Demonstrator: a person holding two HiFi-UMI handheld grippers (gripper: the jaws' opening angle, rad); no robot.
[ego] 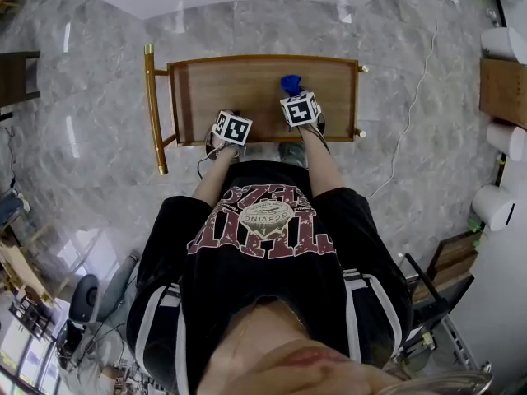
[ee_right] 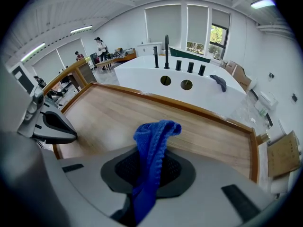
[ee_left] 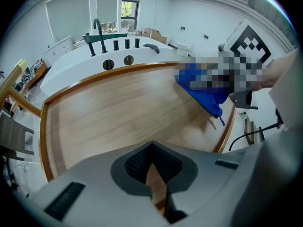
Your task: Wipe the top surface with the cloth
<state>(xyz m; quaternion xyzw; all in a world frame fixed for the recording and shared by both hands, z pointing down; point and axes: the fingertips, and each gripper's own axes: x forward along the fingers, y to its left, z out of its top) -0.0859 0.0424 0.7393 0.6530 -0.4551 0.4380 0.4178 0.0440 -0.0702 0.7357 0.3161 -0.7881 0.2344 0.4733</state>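
Note:
The wooden table top with a raised rim lies in front of me. My right gripper is over its near right part, shut on a blue cloth. In the right gripper view the blue cloth stands bunched up out of the right gripper, above the wooden top. My left gripper is at the near edge, left of the right one. The left gripper looks shut with nothing in it, over the wooden top. From there the blue cloth hangs at the right.
A gold handle bar runs along the table's left end. Beyond the far edge stands a white bathtub with black taps. Marble floor surrounds the table. A cardboard box and paper rolls sit at the right.

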